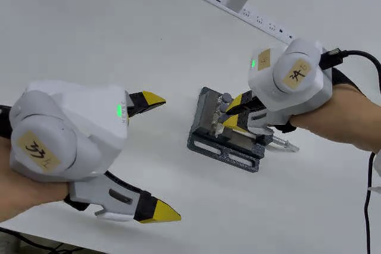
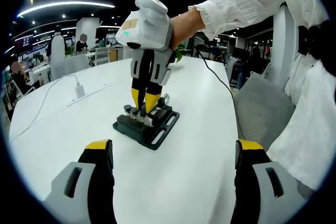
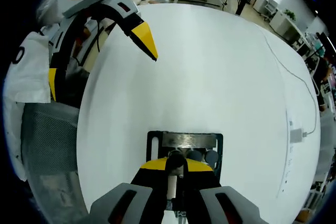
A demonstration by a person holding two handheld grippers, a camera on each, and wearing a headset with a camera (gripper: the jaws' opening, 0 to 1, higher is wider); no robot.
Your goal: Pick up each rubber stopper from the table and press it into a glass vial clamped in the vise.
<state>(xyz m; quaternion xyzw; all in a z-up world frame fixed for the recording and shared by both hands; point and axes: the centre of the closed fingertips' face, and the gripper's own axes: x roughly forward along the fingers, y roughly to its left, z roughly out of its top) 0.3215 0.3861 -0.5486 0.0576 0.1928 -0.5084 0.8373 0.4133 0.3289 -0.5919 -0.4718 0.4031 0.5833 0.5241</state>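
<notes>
Evidently the right hand-held gripper is closed almost fully on a dark rubber stopper. The stopper is held between its yellow tips, on top of a glass vial that is clamped in the vise directly below them. Two more stoppered vials are seen just beside those tips. The left hand-held gripper is held wide open with nothing in it, well apart from the vise, over bare desk.

The stopper is judged light, soft and grippy, so it is best gripped by its broader head with the plug end left free. The glass is judged thin and brittle, so any push should be made straight down and gently. A tan tape label is stuck on each device, but the handwriting on it cannot be read with certainty.
</notes>
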